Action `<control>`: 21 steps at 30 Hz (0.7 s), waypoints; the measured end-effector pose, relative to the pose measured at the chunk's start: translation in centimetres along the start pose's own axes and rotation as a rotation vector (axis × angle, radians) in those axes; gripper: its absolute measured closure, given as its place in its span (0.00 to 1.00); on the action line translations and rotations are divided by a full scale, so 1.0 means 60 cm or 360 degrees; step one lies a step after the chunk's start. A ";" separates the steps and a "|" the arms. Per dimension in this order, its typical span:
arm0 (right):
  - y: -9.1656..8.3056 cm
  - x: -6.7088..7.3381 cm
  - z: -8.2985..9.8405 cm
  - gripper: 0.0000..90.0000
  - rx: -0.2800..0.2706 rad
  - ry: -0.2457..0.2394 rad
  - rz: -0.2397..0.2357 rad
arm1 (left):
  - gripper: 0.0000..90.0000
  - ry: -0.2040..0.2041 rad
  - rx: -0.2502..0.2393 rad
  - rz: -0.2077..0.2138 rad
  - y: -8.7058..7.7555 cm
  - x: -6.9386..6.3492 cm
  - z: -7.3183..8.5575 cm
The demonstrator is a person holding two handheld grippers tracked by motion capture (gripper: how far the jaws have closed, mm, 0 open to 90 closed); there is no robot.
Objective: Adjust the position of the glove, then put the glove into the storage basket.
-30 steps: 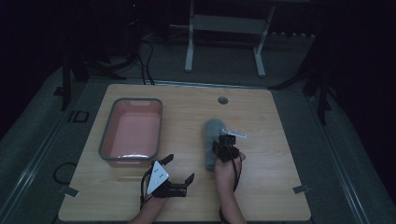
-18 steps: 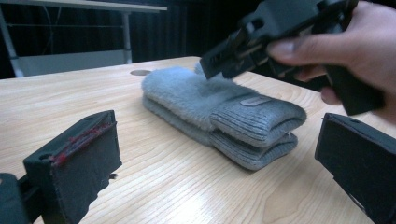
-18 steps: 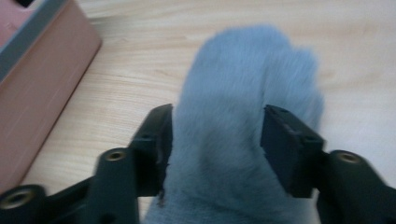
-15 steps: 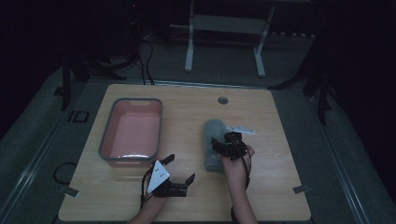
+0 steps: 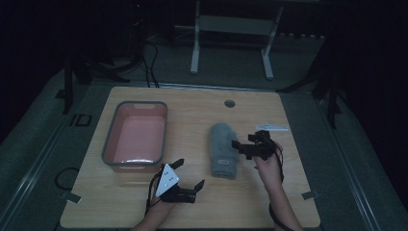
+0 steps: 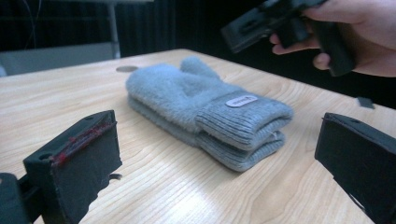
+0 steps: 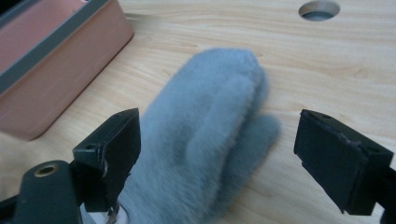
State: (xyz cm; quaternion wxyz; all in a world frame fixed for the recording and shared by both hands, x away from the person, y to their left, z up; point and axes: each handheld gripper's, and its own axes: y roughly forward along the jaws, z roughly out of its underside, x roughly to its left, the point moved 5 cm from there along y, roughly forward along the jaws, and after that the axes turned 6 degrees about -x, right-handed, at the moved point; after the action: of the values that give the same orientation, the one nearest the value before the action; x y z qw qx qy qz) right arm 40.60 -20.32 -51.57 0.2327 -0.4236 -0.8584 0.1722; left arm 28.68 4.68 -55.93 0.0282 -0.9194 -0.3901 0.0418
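High view: lying flat mid-worktop (image 5: 288,197), grey mittens (image 5: 223,150), right of pink tub (image 5: 137,135); right claw (image 5: 245,148) just opening beside them, holding nothing.

Left gripper view: left claw (image 6: 219,163) gaping wide, empty.

Right gripper view: hovering spread above mittens.

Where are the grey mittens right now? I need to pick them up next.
In the high view the stacked grey mittens lie on the wooden table, right of the pink bin, just left of the open right gripper.
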 end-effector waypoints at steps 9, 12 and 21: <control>-0.008 -0.013 0.010 0.17 0.0066 -0.0047 -0.0114 | 0.00 -0.0190 0.0211 0.0073 0.070 0.028 -0.029; -0.003 -0.008 0.002 0.13 0.0033 -0.0005 -0.0083 | 0.00 -0.0159 0.0322 0.0066 0.101 0.032 -0.031; 0.056 -0.012 0.029 0.24 0.0105 0.0036 0.0043 | 0.10 -0.0223 0.0506 0.0091 0.184 0.051 -0.029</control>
State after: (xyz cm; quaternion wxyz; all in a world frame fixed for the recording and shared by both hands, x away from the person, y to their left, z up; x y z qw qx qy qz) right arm 42.18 -19.10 -54.88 0.2539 -0.4292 -0.8438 0.1985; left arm 38.86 -0.82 -55.31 0.1447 -0.9089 -0.3533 0.1678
